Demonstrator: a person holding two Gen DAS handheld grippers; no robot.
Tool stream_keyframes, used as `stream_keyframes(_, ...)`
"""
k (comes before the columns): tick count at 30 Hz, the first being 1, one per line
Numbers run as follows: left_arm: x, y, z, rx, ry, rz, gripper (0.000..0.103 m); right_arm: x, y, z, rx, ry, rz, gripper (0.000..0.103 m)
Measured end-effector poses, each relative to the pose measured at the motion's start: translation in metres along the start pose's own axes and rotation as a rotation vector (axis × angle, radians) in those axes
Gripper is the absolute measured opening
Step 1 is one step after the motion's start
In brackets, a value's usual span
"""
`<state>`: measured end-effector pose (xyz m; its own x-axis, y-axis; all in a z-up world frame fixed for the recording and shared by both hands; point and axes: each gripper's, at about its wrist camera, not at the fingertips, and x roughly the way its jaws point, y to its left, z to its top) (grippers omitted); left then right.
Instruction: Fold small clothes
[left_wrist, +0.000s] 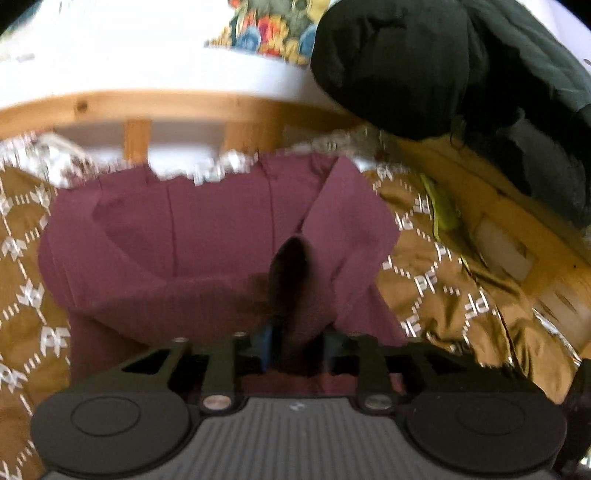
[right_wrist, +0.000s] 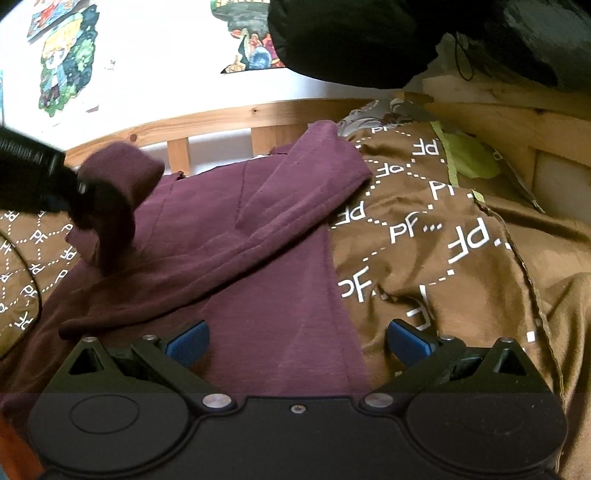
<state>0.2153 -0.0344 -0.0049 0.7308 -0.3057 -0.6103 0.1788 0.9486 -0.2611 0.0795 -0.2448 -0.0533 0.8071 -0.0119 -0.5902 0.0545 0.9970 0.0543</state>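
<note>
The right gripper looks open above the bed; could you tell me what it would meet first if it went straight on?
Most likely the maroon garment: the open right gripper points along its lower panel toward the folded sleeve, though depth is unclear.

Maroon knit garment (right_wrist: 236, 236), sleeved, lies spread on brown patterned bedcover, far edge near wooden bed rail. Right sleeve folded diagonally across body. Left part bunched and lifted off the cover, rest flat, slightly wrinkled.

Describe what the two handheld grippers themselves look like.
The left gripper and the right gripper are built alike: black linkage arms with silver pivot bolts, blue pads on the fingers, and two round black discs on the body. The left's body is ribbed grey.
</note>
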Motion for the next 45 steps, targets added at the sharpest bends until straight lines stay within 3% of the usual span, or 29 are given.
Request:
stream_keyframes(1, 0.001, 0.002, -0.002, -0.021, 0.020, -0.028, 0.073, 0.001, 0.000, 0.000, 0.002, 0.002, -0.002, 0.102)
stream_keyframes(2, 0.000, 0.005, -0.004, -0.040, 0.029, -0.057, 0.082, 0.001, -0.001, 0.000, 0.004, 0.003, -0.003, 0.102)
stream_keyframes(7, -0.017, 0.007, -0.008, 0.010, 0.008, -0.079, 0.090, 0.004, 0.001, -0.002, 0.002, 0.008, -0.009, 0.102)
stream_keyframes(11, -0.035, 0.029, -0.006, -0.005, -0.059, 0.016, 0.098, 0.003, 0.002, -0.004, 0.012, -0.015, -0.011, 0.102)
stream_keyframes(18, -0.049, 0.124, 0.002, -0.193, -0.131, 0.373, 0.099, 0.000, -0.001, 0.003, 0.067, -0.100, 0.132, 0.102)
stream_keyframes(21, -0.045, 0.164, 0.009, -0.239, -0.142, 0.460, 0.099, 0.010, 0.004, 0.007, 0.058, -0.078, 0.195, 0.098)
stream_keyframes(26, -0.019, 0.209, 0.024, -0.257, -0.140, 0.493, 0.095, 0.030, 0.014, 0.019, 0.033, -0.019, 0.252, 0.091)
stream_keyframes(30, 0.008, 0.234, 0.035, -0.297, -0.117, 0.411, 0.083, 0.044, 0.031, 0.043, -0.126, -0.043, 0.271, 0.090)
stream_keyframes(33, 0.025, 0.244, 0.039, -0.343, -0.127, 0.347, 0.075, 0.070, 0.042, 0.063, -0.180, 0.032, 0.334, 0.088)
stream_keyframes(36, 0.036, 0.248, 0.038, -0.356, -0.125, 0.303, 0.052, 0.096, 0.051, 0.068, -0.187, 0.137, 0.370, 0.065)
stream_keyframes(38, 0.039, 0.245, 0.037, -0.332, -0.126, 0.290, 0.036, 0.103, 0.056, 0.066, -0.210, 0.169, 0.356, 0.032)
stream_keyframes(39, 0.040, 0.242, 0.037, -0.320, -0.126, 0.291, 0.035, 0.104, 0.056, 0.064, -0.214, 0.174, 0.355, 0.025)
stream_keyframes(40, 0.042, 0.240, 0.038, -0.310, -0.127, 0.299, 0.035, 0.103, 0.056, 0.063, -0.215, 0.170, 0.355, 0.011)
stream_keyframes(41, 0.044, 0.239, 0.038, -0.303, -0.127, 0.305, 0.035, 0.100, 0.055, 0.062, -0.213, 0.160, 0.356, 0.006)
stream_keyframes(45, 0.048, 0.242, 0.040, -0.317, -0.114, 0.297, 0.038, 0.086, 0.040, 0.068, -0.123, 0.075, 0.295, 0.005)
